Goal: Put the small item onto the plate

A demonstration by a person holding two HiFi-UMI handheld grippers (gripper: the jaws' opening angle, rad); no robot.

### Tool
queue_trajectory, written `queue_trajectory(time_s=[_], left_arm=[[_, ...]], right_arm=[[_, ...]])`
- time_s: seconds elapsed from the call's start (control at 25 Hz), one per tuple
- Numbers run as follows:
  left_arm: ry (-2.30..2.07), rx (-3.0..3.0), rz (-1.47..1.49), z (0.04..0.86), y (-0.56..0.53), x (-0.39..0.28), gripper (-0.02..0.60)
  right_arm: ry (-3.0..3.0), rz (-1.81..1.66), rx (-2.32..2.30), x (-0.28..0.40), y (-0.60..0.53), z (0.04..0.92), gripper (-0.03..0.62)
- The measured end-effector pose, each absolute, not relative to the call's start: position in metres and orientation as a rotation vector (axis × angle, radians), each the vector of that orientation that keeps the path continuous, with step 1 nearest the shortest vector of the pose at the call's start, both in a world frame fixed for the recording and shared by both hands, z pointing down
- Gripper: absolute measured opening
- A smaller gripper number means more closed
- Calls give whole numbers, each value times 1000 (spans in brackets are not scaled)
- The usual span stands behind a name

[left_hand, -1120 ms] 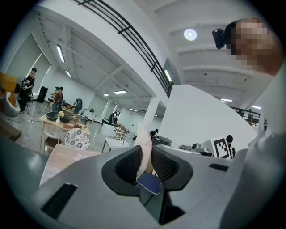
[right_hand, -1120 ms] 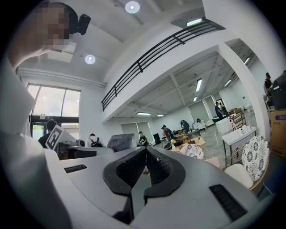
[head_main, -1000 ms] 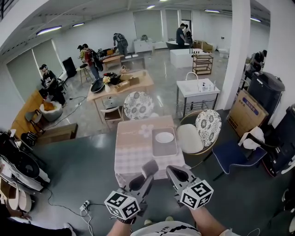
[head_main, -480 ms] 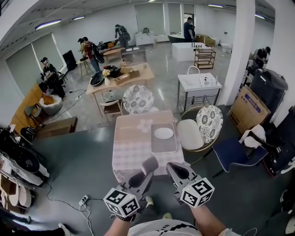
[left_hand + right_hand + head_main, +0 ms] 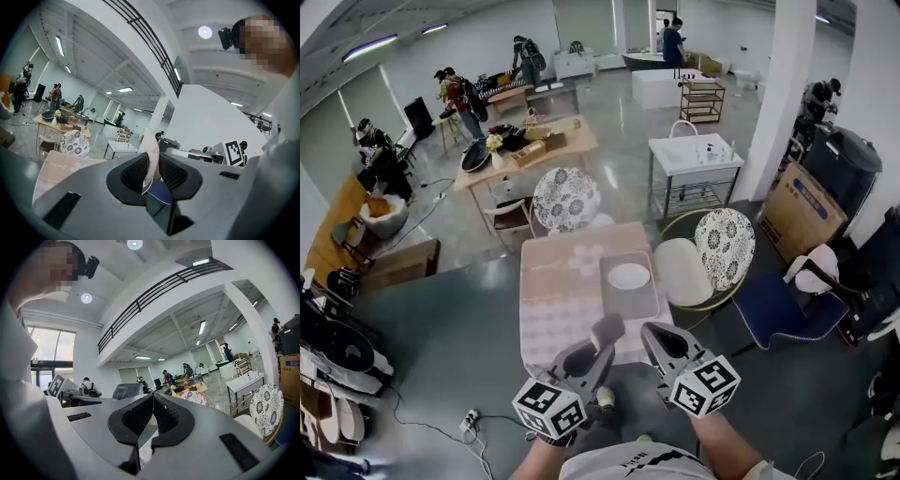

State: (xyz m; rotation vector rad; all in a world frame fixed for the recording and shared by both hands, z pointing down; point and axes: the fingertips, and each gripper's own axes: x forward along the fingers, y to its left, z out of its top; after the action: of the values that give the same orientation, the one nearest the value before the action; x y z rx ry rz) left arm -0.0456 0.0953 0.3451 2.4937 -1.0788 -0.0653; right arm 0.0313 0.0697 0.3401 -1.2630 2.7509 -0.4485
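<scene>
A white plate point(image 5: 629, 276) lies on a grey mat point(image 5: 630, 300) at the right side of a checked table point(image 5: 553, 309) ahead of me. Both grippers hang in the air before the table's near edge, pointing at it. My left gripper point(image 5: 607, 330) has its jaws a little apart. In the left gripper view a thin pale small item point(image 5: 149, 140) fills the gap of that gripper point(image 5: 151, 161) and pokes out past the tips. My right gripper point(image 5: 659, 339) is shut with nothing in it, and its pads meet point(image 5: 153, 401).
A round rattan chair point(image 5: 698, 267) with a white cushion stands right of the table, a blue chair point(image 5: 778, 314) beyond it. A patterned chair point(image 5: 567, 199) is at the table's far side, a white sink unit point(image 5: 694, 159) behind. People work at distant tables. Cables lie on the floor at left.
The table and plate have drawn nearer and shifted slightly left in the head view. Both grippers keep the same pose and the same jaw gaps.
</scene>
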Motion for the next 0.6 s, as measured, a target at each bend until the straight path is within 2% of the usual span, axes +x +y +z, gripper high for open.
queue_trajectory(time_s=[0.6], left_arm=[[-932, 2567, 88, 376, -61, -84, 75]], right_arm=[[2658, -477, -1455, -6, -84, 353, 15]])
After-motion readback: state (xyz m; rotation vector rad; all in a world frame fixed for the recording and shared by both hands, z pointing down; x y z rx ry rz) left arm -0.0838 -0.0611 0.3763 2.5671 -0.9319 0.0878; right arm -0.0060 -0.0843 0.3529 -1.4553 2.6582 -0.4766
